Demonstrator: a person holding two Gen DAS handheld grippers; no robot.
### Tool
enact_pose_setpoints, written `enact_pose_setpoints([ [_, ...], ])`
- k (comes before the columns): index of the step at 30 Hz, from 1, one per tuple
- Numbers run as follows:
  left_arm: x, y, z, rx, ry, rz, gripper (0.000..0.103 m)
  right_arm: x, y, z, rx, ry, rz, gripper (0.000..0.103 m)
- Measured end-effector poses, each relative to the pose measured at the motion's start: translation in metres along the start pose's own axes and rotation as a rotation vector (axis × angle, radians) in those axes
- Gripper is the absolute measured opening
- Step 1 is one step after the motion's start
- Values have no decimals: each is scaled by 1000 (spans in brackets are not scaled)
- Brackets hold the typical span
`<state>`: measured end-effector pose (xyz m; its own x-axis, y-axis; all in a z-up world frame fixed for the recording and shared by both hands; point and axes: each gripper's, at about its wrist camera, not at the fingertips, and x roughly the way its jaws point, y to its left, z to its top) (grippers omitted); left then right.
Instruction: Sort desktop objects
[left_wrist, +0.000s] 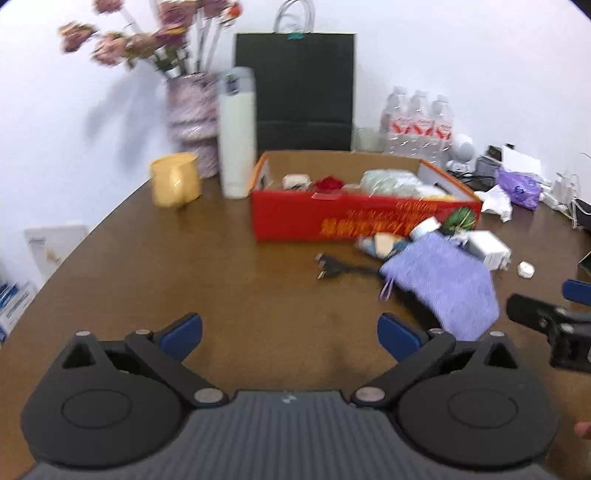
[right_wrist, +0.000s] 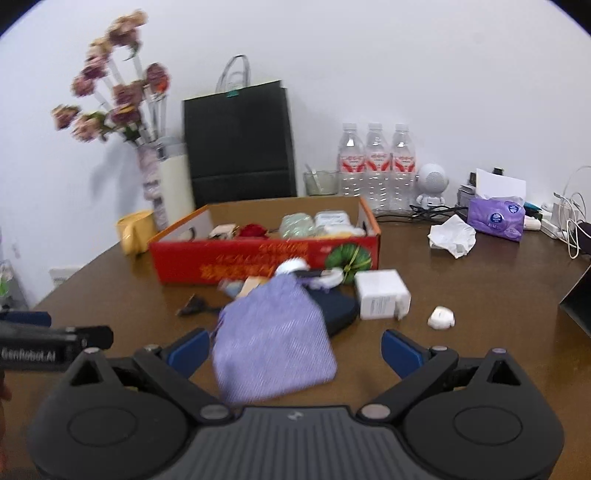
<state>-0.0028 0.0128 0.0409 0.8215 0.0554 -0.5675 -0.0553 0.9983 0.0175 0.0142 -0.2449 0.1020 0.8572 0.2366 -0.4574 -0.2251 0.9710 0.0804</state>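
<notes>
Both tongs hang spread wide and empty over the brown table (left_wrist: 166, 258): the left gripper (left_wrist: 290, 338) above bare wood, the right gripper (right_wrist: 295, 350) over a purple cloth (right_wrist: 273, 339) lying before the red box (right_wrist: 258, 254), beside a white charger (right_wrist: 382, 293).

Striped lilac pouch (right_wrist: 273, 343), red box (right_wrist: 258, 258), yellow mug (left_wrist: 175, 180)

A dark brown wooden table (right_wrist: 480, 295) is carrying everything. A red open-topped cardboard box (right_wrist: 258, 258) is sitting near its middle. Just in front of the box, a lilac knitted cloth (right_wrist: 273, 350) is lying, a white square charger block (right_wrist: 382, 299) beside it. Left of the box a yellow plastic mug (left_wrist: 175, 181) is standing; behind the box, a black paper bag (right_wrist: 240, 144).
</notes>
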Motion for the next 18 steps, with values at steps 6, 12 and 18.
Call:
enact_pose_setpoints([
  [6,3,-11,-27,47,62,-3,103,-13,12,-21,-76,-1,2,100],
  [12,4,-24,-41,98,83,-9,103,-15,12,-29,-69,1,15,100],
  [18,-7,-33,-53,112,55,10,103,-15,8,-36,-52,28,31,100],
])
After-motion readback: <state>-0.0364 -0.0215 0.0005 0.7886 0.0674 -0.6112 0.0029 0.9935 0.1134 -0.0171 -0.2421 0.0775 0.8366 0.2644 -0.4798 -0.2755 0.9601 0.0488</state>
